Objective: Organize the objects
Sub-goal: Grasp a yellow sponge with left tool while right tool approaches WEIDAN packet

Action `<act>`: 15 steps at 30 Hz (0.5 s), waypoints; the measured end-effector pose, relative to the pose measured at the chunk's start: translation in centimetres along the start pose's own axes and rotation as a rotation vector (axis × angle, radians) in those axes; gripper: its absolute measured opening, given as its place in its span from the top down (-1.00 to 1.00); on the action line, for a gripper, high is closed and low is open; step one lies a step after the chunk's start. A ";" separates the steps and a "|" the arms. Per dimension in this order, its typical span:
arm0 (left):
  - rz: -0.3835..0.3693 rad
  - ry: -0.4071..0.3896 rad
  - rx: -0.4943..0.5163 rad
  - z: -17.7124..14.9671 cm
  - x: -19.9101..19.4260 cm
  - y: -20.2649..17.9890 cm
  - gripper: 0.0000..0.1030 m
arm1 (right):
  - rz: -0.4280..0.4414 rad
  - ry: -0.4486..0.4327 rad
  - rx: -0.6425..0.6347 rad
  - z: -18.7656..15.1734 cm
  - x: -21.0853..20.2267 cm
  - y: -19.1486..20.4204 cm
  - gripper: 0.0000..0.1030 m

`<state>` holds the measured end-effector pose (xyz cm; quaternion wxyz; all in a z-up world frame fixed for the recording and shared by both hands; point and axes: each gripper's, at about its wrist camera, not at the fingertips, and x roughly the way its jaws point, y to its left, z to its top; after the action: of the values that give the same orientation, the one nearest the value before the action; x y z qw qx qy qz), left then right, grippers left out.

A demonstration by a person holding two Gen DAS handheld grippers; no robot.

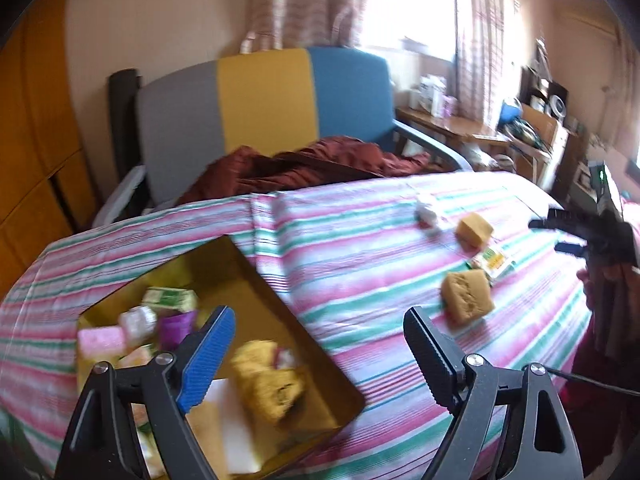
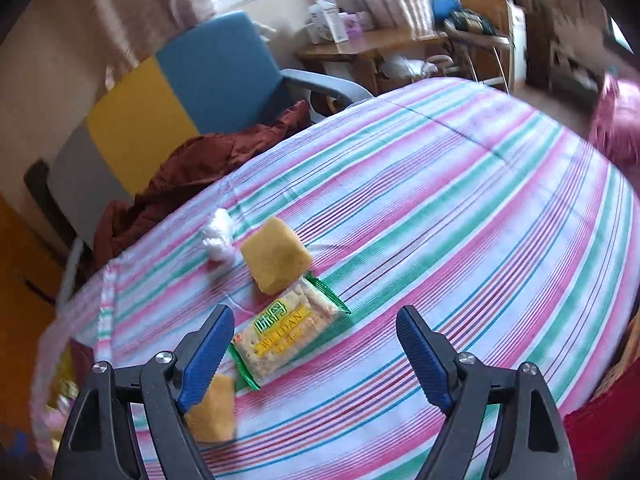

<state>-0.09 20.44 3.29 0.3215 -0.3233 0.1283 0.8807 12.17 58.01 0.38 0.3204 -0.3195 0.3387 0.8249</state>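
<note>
The sorting looks partly done. Under and just left of the left gripper (image 1: 316, 344), whose jaws stand wide with nothing between them, sits a gold box (image 1: 288, 320) on the striped bedspread (image 1: 360, 240). It already holds a fair share of the goods: a green packet (image 1: 170, 299), a pink block (image 1: 102, 340), a purple cup (image 1: 176, 326) and a yellowish sponge (image 1: 272, 384), besides others too blurred to name.

Four things are left out on the cloth. Seen from the right gripper (image 2: 316, 344), also spread wide and empty, the Weidan cracker packet (image 2: 286, 332) lies just ahead, between the jaw tips and a little left of centre. A yellow sponge cube (image 2: 276, 256) sits just beyond the packet, apparently touching it. A crumpled white wrapper (image 2: 218, 240) lies further off to the left. A second sponge piece (image 2: 212, 412) rests close under the left jaw, partly hidden by it.

My judgement is that more than half the pile is boxed. The cracker packet is the nearest candidate for the right gripper, which has closed on nothing yet.
</note>
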 end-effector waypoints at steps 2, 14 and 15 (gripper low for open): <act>-0.035 0.027 0.031 0.4 1.5 -1.8 -0.69 | 0.009 0.016 0.007 -0.1 0.1 0.0 -0.67; -0.195 0.203 0.088 0.8 10.1 -9.5 -0.69 | 0.032 0.070 -0.029 0.0 1.2 0.4 -0.67; -0.195 0.207 0.098 0.8 10.6 -10.1 -0.69 | 0.031 0.075 -0.035 0.0 1.3 0.5 -0.67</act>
<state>-0.15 33.55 -3.18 0.4062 -0.4072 0.1715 0.7999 10.97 58.14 -0.43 0.2890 -0.3503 0.3409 0.8232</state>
